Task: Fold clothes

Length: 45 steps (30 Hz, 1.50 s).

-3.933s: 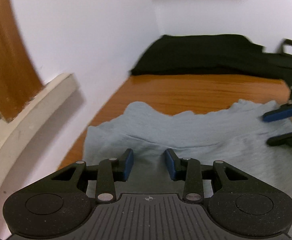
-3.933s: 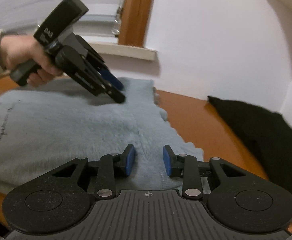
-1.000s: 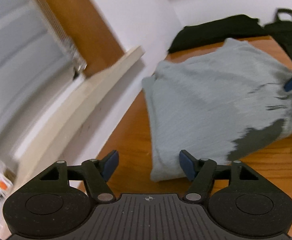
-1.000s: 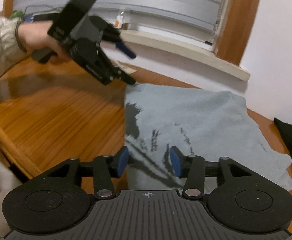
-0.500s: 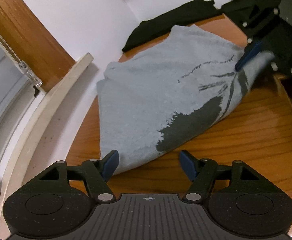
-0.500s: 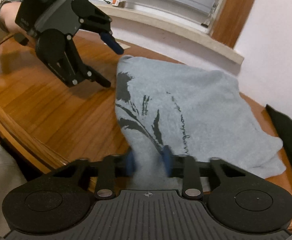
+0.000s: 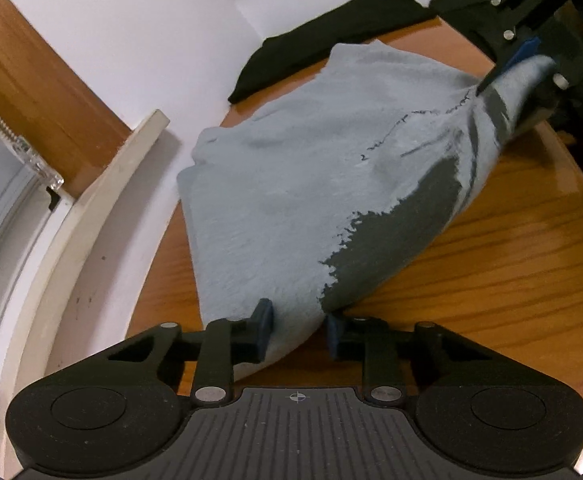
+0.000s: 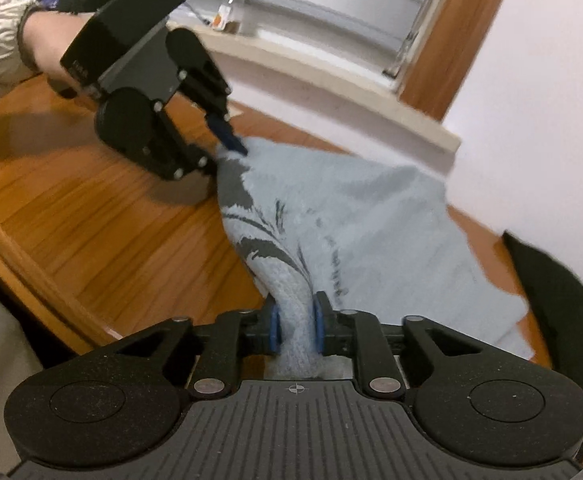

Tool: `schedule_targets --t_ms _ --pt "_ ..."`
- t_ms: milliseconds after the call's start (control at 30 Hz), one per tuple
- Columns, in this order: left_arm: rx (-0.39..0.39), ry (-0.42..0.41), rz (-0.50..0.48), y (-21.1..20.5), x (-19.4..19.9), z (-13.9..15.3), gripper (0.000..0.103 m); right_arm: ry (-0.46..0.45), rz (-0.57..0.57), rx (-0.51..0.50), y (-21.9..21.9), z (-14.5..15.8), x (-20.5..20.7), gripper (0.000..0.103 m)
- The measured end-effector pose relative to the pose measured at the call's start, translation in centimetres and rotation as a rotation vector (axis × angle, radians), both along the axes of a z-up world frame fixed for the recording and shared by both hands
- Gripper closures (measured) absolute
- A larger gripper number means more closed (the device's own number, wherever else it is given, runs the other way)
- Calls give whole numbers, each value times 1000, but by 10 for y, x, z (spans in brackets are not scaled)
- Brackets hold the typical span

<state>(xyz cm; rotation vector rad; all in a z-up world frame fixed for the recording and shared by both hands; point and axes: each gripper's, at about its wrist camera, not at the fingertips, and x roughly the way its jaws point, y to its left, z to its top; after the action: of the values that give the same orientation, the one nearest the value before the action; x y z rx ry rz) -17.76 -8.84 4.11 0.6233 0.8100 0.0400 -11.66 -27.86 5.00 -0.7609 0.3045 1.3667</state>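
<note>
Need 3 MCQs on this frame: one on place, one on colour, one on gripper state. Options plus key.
1. Where does the black cloth lie?
A. at the far end of the wooden table, by the wall
B. on the windowsill
C. on top of the light blue-grey sweater

2. What colour are the gripper pads?
A. red
B. blue
C. white

3. What is the right gripper doing?
A. open above the table
B. shut on nothing
C. shut on the sweater

Key: 1 A, it sits beyond the sweater next to the white wall. 2 B, blue shows on both sides of the pinched fabric. 3 C, fabric is bunched between its pads.
</note>
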Motion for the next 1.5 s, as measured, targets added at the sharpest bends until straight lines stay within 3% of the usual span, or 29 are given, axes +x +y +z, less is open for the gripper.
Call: schedule_targets --t_ms 67,267,300,400,500,733,867,967,1033,1100,1167,1367,1467,1500 --pt "5 -3 4 1 0 0 74 0 3 -22 1 -9 -4 71" --pt "13 -14 17 7 -2 0 74 -14 0 -33 2 -21 -7 70" --pt "17 -20 16 7 -2 0 80 -21 4 -33 1 -21 -6 70" --pt "25 -31 8 2 -5 11 93 -58 8 -35 -2 -20 -8 87" --pt "30 -34 -4 -7 -9 30 94 -77 -7 18 -11 2 -6 90" --pt "120 -186 -68 -44 -17 169 96 -105 -85 233 -58 119 26 92" --pt "203 -227 -91 -55 -11 247 100 -134 -102 324 -73 191 42 92" --pt "270 -240 -49 -48 1 291 103 -128 -96 382 -77 230 52 92" --pt "260 -232 -21 -33 17 304 103 -107 -90 382 -69 246 66 92" --pt "198 -205 -15 -16 44 295 103 -103 -112 371 -46 235 86 93" --pt "158 -189 -6 -6 72 265 103 -98 -149 356 -13 212 110 93" --pt "-6 -49 16 24 146 132 103 -241 -163 21 129 72 195 90" --pt "-90 25 7 33 171 80 102 -224 -195 -97 150 38 224 74" --pt "-107 36 1 34 177 69 102 -218 -206 -137 157 27 233 59"
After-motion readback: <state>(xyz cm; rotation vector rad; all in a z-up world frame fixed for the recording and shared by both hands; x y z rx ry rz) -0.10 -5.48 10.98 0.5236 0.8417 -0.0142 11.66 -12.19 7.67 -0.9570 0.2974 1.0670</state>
